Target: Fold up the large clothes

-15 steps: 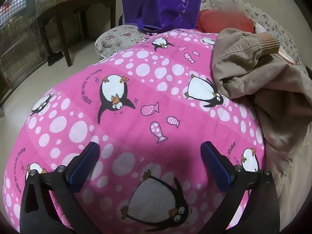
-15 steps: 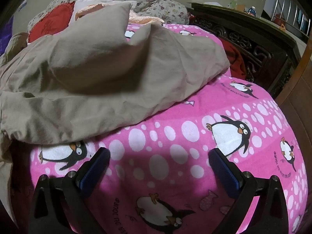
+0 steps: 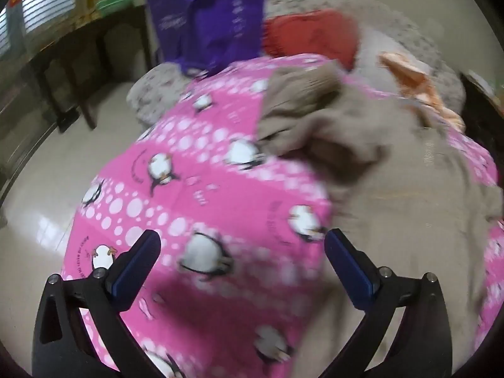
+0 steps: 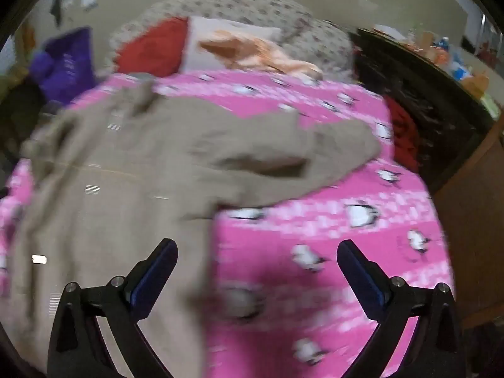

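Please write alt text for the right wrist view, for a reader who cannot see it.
A crumpled beige cloth garment lies on a pink penguin-print bedsheet, seen blurred. The open right gripper hangs above, holding nothing, its left finger over the garment. Behind are a red pillow and floral bedding.

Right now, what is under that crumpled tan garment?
The tan garment lies on a pink penguin-print blanket, which shows all around it. Whatever sits beneath the blanket, or under the garment's folds, is covered.
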Demonstrator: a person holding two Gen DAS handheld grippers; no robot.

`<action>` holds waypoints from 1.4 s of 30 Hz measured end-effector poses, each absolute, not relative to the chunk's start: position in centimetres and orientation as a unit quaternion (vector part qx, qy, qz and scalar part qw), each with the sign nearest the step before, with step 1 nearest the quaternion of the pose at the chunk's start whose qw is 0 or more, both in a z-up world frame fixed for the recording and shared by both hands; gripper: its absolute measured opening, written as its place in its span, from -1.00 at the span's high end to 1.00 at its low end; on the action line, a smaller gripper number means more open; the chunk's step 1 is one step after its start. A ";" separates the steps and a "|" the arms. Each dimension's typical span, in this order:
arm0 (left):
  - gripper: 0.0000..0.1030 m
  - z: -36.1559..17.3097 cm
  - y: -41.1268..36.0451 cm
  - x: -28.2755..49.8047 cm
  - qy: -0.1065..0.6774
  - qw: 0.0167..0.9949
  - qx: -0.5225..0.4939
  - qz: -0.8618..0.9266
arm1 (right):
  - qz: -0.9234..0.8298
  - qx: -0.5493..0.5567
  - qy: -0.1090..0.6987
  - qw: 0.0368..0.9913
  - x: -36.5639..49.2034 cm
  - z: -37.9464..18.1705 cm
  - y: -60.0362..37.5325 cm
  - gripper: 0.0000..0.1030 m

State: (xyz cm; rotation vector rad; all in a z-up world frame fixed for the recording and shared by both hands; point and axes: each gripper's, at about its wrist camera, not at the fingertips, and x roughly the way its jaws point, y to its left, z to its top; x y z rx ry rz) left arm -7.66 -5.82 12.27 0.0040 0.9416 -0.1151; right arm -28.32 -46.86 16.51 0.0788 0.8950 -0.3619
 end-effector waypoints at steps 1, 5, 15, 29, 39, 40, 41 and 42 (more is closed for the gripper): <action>-1.00 13.2 -6.5 -8.0 0.450 0.890 0.004 -0.066 | -0.154 0.053 0.426 0.890 -28.7 17.4 -45.7 -0.98; -1.00 16.4 -9.1 -10.2 0.436 0.893 0.003 -0.111 | -0.114 0.089 0.419 0.896 -27.2 18.9 -41.6 -0.98; -1.00 15.9 -15.6 -12.7 0.430 0.890 0.019 -0.150 | -0.146 0.092 0.387 0.905 -24.5 18.9 -36.0 -0.98; -1.00 12.1 -17.0 -14.7 0.435 0.890 0.031 -0.132 | -0.166 0.093 0.408 0.893 -25.1 14.9 -35.9 -0.98; -1.00 12.2 -16.7 -14.5 0.431 0.893 0.028 -0.130 | -0.163 0.098 0.409 0.893 -24.6 14.7 -35.6 -0.98; -1.00 12.2 -16.8 -14.4 0.432 0.892 0.027 -0.129 | -0.161 0.100 0.409 0.892 -24.5 14.7 -35.6 -0.98; -1.00 12.1 -16.8 -14.4 0.433 0.892 0.027 -0.128 | -0.161 0.099 0.411 0.892 -24.4 14.6 -35.6 -0.98; -1.00 12.1 -16.8 -14.4 0.434 0.892 0.028 -0.127 | -0.160 0.098 0.412 0.892 -24.4 14.6 -35.5 -0.98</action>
